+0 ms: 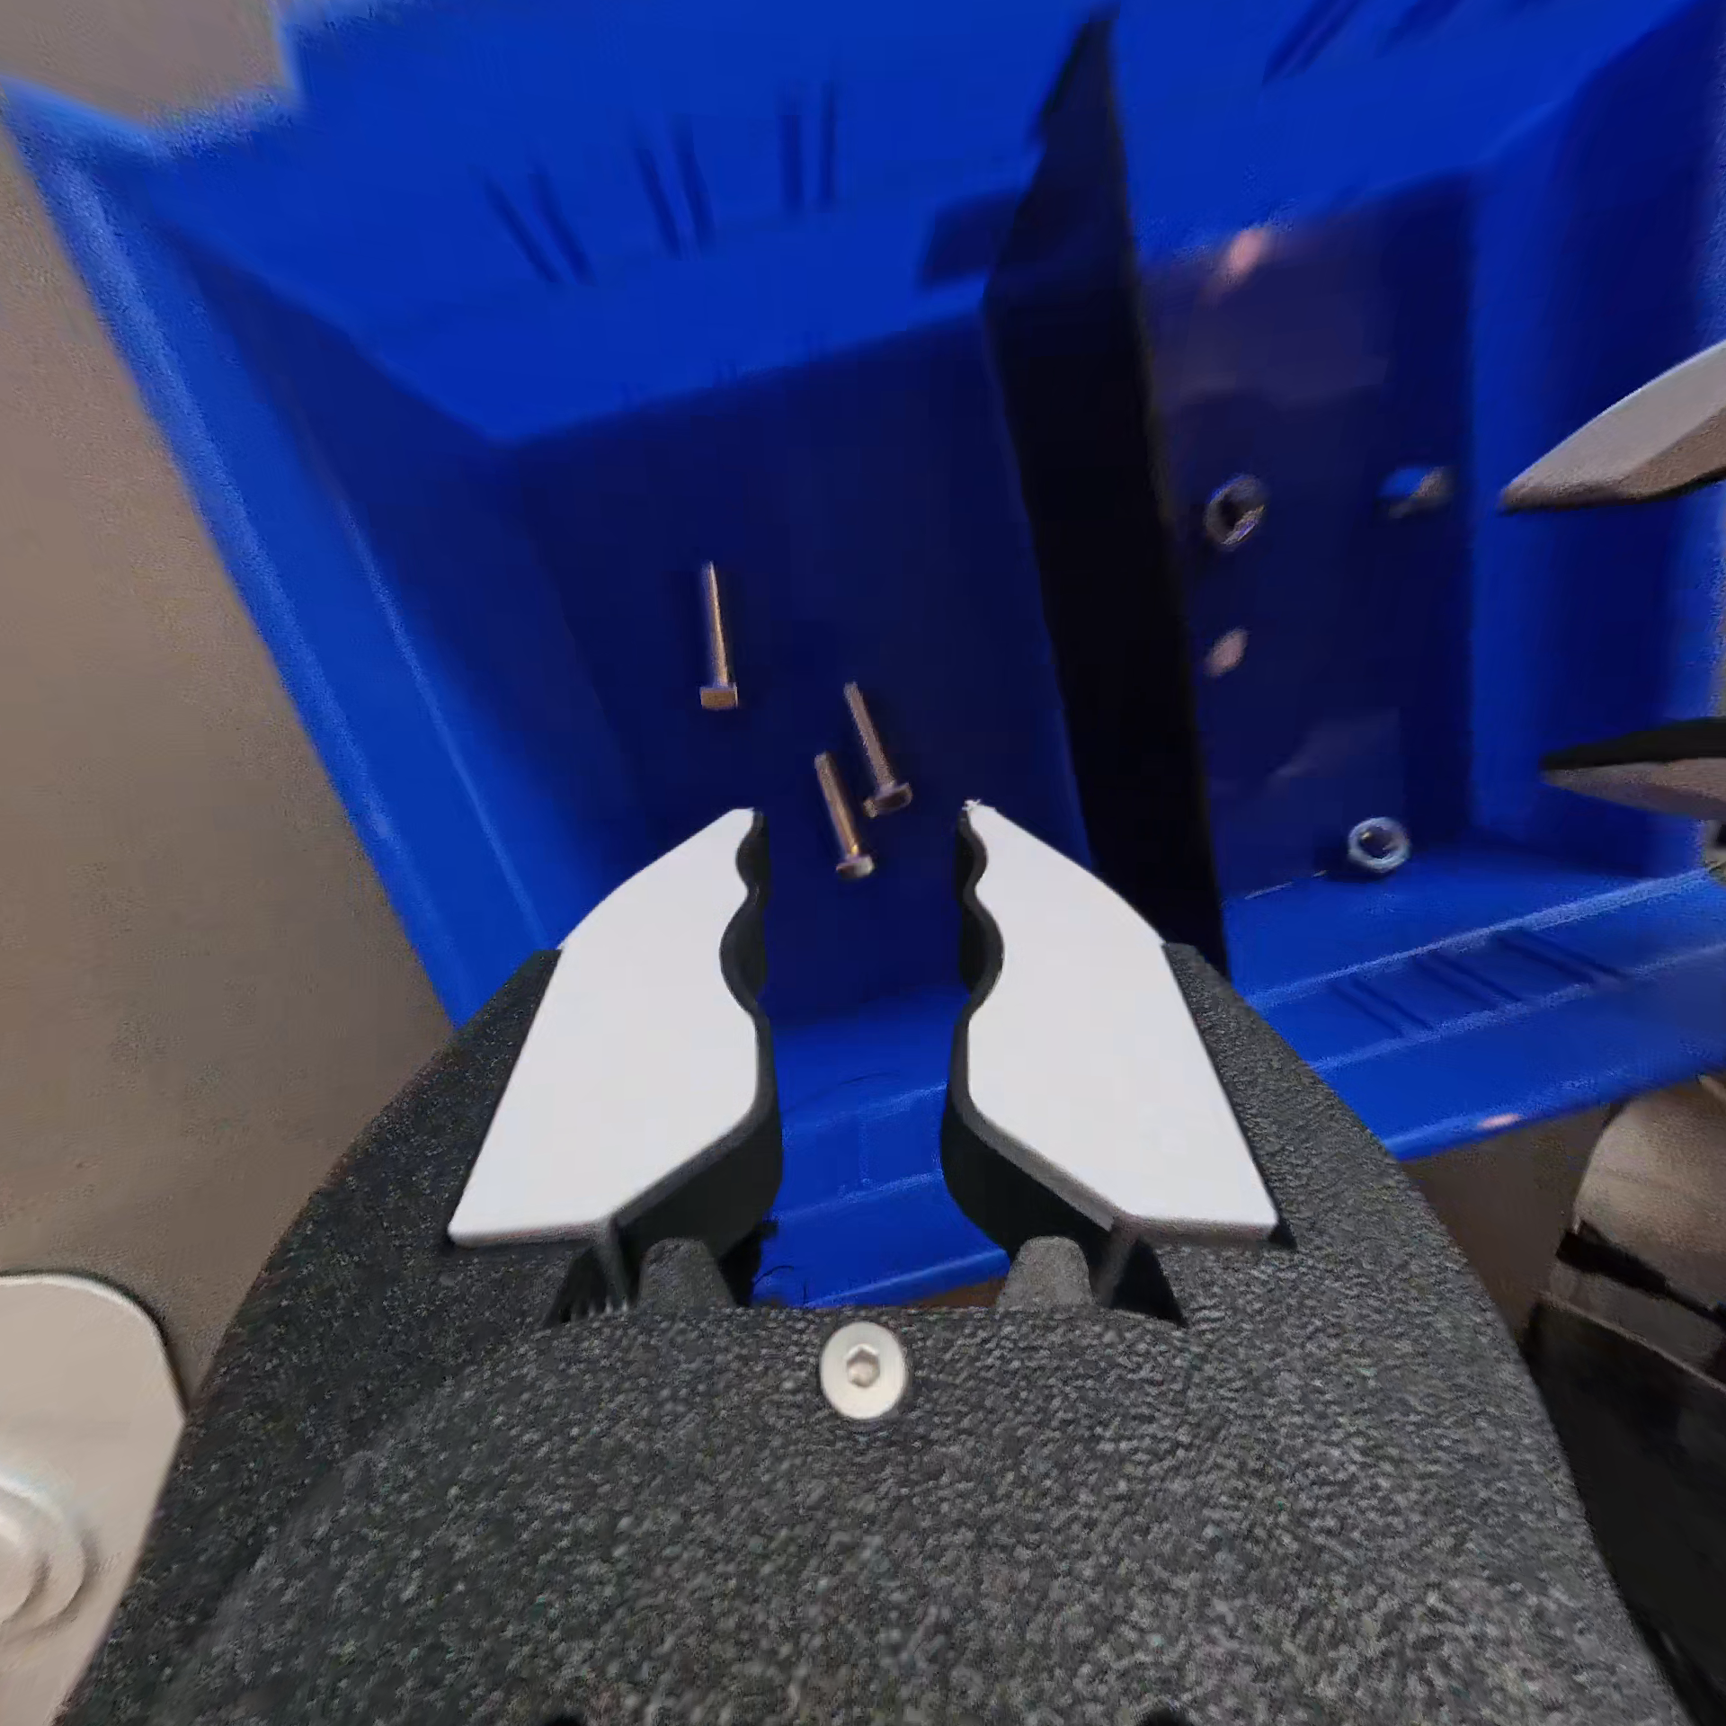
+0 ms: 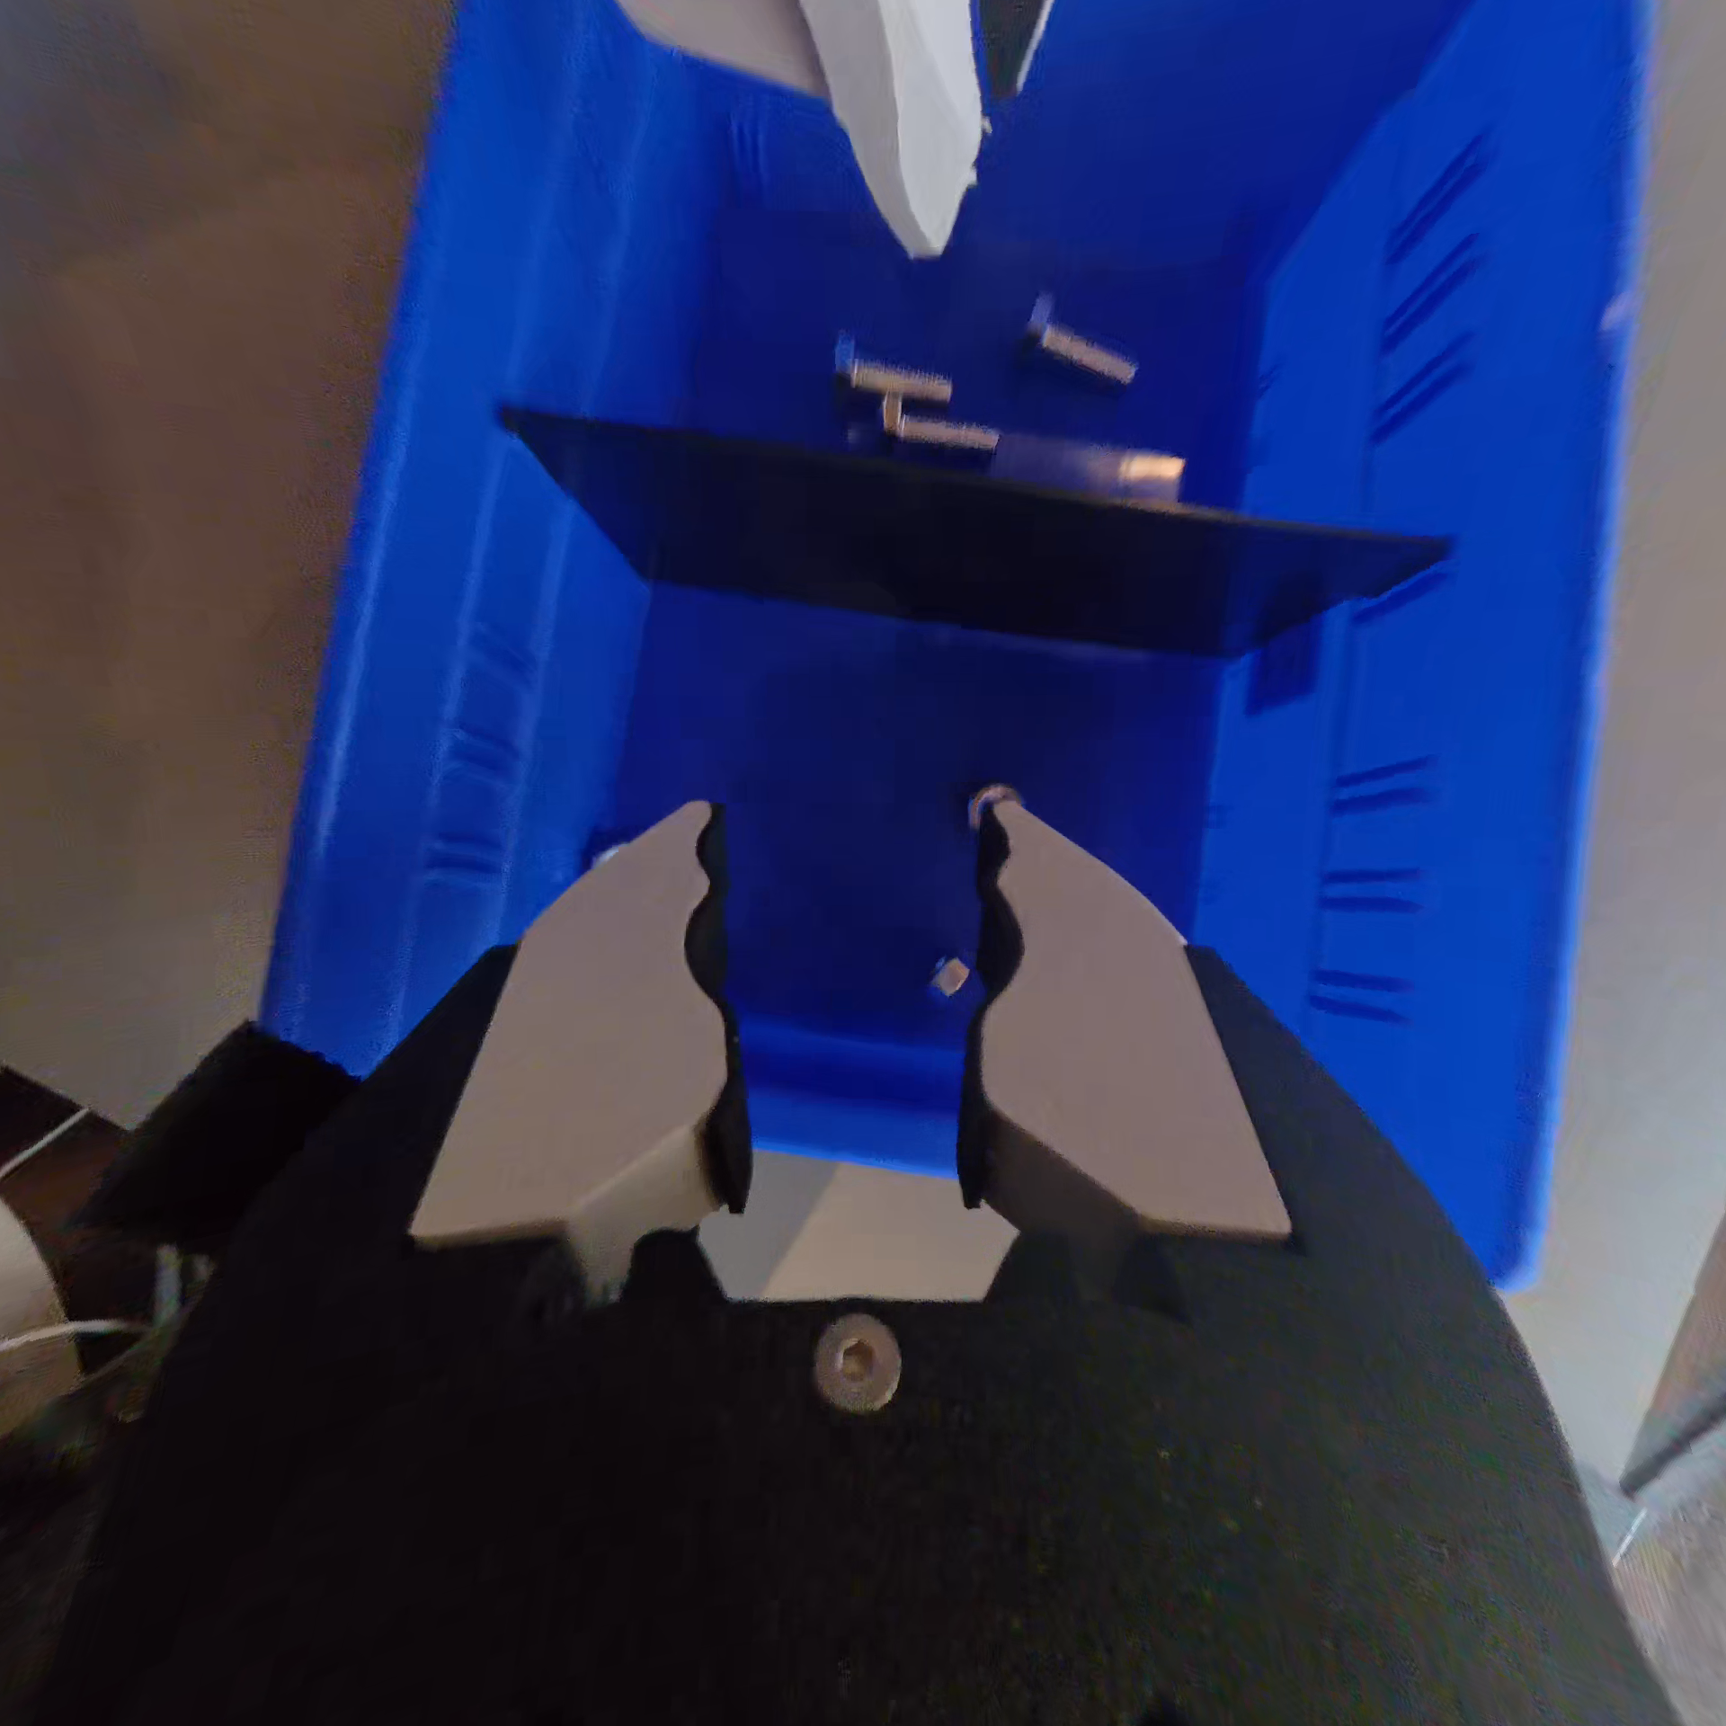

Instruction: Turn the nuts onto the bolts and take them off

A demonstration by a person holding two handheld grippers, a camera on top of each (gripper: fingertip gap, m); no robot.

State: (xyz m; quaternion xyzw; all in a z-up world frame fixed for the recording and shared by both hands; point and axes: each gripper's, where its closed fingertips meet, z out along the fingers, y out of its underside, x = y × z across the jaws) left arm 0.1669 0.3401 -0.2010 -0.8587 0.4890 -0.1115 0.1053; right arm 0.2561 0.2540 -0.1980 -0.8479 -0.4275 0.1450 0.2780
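Observation:
A blue plastic bin (image 1: 654,308) is split by a dark divider (image 1: 1083,579). Three metal bolts lie loose in its left compartment: one (image 1: 716,637) farther back, two (image 1: 873,750) (image 1: 841,817) close together just beyond my left gripper (image 1: 864,814), which is open and empty above them. Several nuts (image 1: 1233,512) (image 1: 1376,842) lie in the right compartment. My right gripper (image 2: 845,813) is open and empty over that compartment, with one nut (image 2: 992,799) at its right fingertip and another (image 2: 948,978) between the fingers. The bolts (image 2: 897,378) show beyond the divider (image 2: 934,551).
The bin (image 2: 1457,654) sits on a beige tabletop (image 1: 140,747). The right gripper's fingers (image 1: 1625,448) reach in at the right edge of the left wrist view. The left gripper's finger (image 2: 920,121) hangs at the top of the right wrist view. A white object (image 1: 56,1438) lies at the lower left.

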